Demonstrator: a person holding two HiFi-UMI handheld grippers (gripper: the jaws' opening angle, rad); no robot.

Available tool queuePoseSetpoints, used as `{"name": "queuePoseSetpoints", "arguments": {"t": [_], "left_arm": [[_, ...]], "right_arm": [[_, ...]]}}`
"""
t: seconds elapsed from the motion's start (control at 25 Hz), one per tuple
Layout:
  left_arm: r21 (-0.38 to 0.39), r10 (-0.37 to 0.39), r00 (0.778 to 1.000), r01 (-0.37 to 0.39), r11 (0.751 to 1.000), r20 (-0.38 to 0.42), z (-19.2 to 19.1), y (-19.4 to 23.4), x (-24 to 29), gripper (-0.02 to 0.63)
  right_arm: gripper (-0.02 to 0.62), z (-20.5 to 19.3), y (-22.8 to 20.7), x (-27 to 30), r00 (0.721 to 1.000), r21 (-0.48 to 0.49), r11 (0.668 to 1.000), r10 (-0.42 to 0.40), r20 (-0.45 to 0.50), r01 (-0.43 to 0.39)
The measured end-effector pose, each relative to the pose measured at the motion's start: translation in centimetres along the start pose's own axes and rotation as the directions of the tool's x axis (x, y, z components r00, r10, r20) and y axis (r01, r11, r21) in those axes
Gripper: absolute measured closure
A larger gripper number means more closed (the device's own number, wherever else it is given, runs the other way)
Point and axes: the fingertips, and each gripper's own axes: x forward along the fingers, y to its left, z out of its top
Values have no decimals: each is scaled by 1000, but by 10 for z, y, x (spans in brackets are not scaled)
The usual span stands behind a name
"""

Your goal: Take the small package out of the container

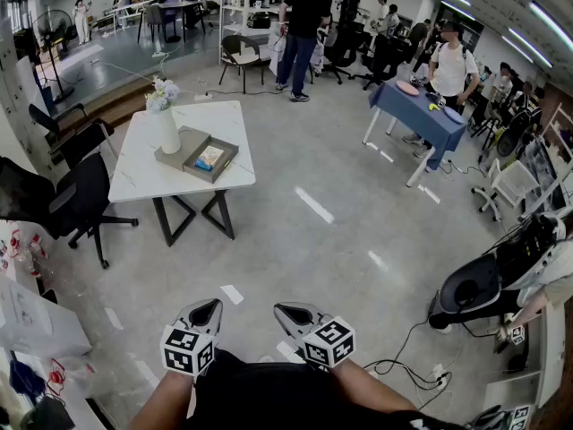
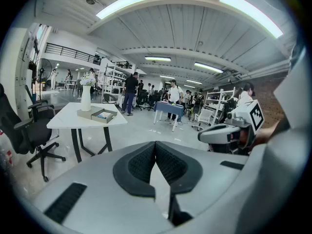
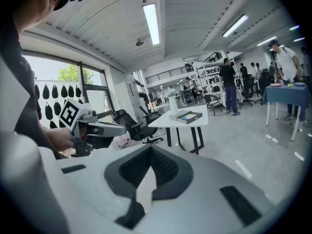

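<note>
Far ahead of me a white table (image 1: 143,177) carries a grey open container (image 1: 224,164) with a small light-coloured package (image 1: 210,157) lying in it. Beside it stands a white vase of flowers (image 1: 167,124). My left gripper (image 1: 211,305) and right gripper (image 1: 282,310) hover low in the head view, side by side over the floor, well short of the table. Both have their jaws pressed together with nothing between them. The left gripper view shows the container (image 2: 100,115) small and distant; the right gripper view shows the same container (image 3: 187,116).
Black office chairs (image 1: 76,200) stand left of the table. A blue-covered table (image 1: 421,115) and several people are at the back right. A black-seated machine (image 1: 474,294) and floor cables (image 1: 407,365) lie to my right. Grey floor stretches between me and the table.
</note>
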Motion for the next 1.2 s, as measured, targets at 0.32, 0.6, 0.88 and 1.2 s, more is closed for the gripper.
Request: {"name": "queuePoseSetpoints", "arguments": {"t": [0.32, 0.6, 0.88, 1.2], "left_arm": [[1, 2, 1000, -2, 1000, 15, 3, 2, 3, 603], [-14, 7, 1000, -7, 1000, 14, 8, -1, 9, 603], [-15, 14, 1000, -14, 1000, 17, 10, -8, 14, 603], [-10, 40, 999, -40, 999, 1, 14, -10, 19, 603]], "right_arm": [[597, -2, -2, 4, 1000, -5, 1000, 6, 2, -6], [595, 6, -4, 3, 999, 2, 999, 48, 26, -48], [595, 11, -13, -8, 998, 1, 1000, 21, 63, -21], [595, 8, -26, -8, 999, 28, 999, 21, 39, -22]]}}
